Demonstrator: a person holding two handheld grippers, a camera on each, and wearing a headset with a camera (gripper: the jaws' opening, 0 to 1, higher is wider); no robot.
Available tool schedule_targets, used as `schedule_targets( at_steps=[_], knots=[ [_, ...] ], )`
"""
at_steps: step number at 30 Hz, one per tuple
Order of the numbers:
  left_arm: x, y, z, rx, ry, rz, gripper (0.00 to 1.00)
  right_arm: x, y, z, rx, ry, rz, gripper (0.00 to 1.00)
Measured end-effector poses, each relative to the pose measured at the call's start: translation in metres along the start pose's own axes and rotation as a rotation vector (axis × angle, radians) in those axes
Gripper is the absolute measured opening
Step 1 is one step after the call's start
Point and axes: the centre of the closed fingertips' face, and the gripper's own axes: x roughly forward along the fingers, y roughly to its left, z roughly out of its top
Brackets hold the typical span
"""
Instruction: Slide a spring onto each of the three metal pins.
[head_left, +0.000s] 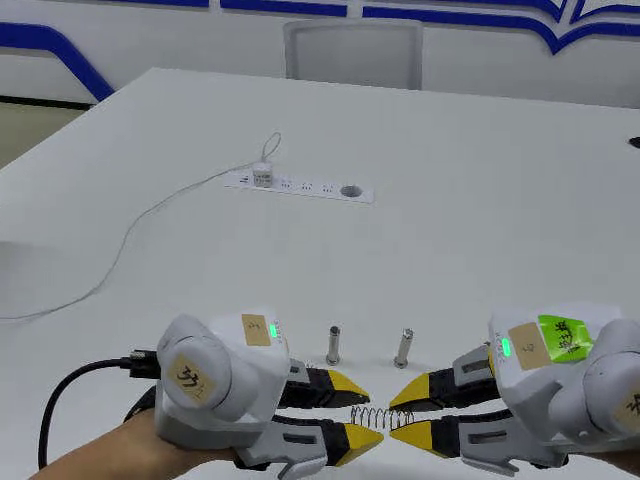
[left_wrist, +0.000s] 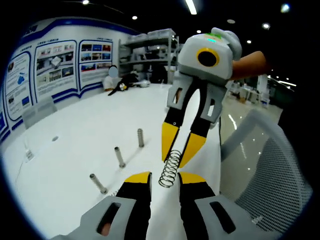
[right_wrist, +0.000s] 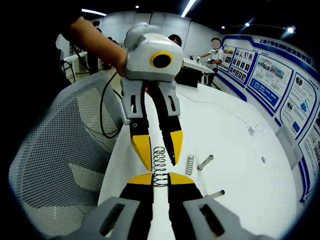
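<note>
Right gripper view — Inspector: your right claw (right_wrist: 161, 179) is nearly closed and nips one end of the spring (right_wrist: 160, 167), which is held in the air over the near edge of the desk (head_left: 480, 200). Your left claw (left_wrist: 165, 177) stands part open around the other end. A gap shows beside the coil, so it grips nothing.

Operator: Where's the risk?

Inspector: In my judgement, the handover. If you let go with the right before the left has bitten, the spring drops, perhaps off the edge toward the mesh chair (right_wrist: 55, 165). If you squeeze off-centre, the coil may bow and flick away.

Operator: And further out?

Inspector: A second spring (right_wrist: 190, 164) lies on the desk just beside one of the pins (left_wrist: 119, 157). All three pins stand upright and bare. They look slender, so a claw tip brushing one while you thread could tip it. Farther back lies a power strip (head_left: 300, 186), well apart from the work.
</note>
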Motion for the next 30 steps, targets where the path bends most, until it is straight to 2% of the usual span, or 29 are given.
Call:
schedule_targets(
  at_steps=[3, 6, 7, 9, 14, 21, 25, 27, 30],
  knots=[
    [0.0, -0.005, 0.001, 0.007, 0.001, -0.018, 0.16, 0.001, 0.001, 0.001, -0.01, 0.003, 0.003, 0.1],
    [0.0, -0.006, 0.001, 0.037, 0.01, -0.015, 0.14, 0.001, 0.002, 0.001, -0.021, 0.008, 0.008, 0.1],
    [-0.001, -0.006, 0.0, 0.054, 0.012, -0.016, 0.13, 0.0, 0.002, 0.001, -0.021, 0.006, 0.008, 0.1],
    [-0.002, -0.005, 0.003, 0.133, 0.0, -0.002, 0.11, -0.001, 0.001, 0.003, -0.027, 0.0, 0.001, 0.1],
    [-0.002, -0.01, 0.006, 0.182, -0.006, -0.007, 0.1, -0.005, 0.001, 0.003, -0.003, -0.02, 0.009, 0.11],
    [-0.002, -0.014, 0.009, 0.213, -0.01, -0.021, 0.1, -0.006, -0.001, -0.002, 0.032, -0.027, 0.012, 0.16],
    [-0.004, -0.012, 0.009, 0.227, 0.0, -0.016, 0.1, -0.006, 0.0, -0.005, 0.048, -0.021, 0.016, 0.14],
    [-0.006, -0.011, 0.009, 0.216, -0.007, -0.017, 0.1, -0.008, 0.002, -0.001, 0.072, -0.054, 0.026, 0.12],
    [-0.007, -0.014, 0.009, 0.223, -0.008, -0.027, 0.1, -0.009, 0.003, 0.002, 0.096, -0.071, 0.038, 0.11]
  ],
)
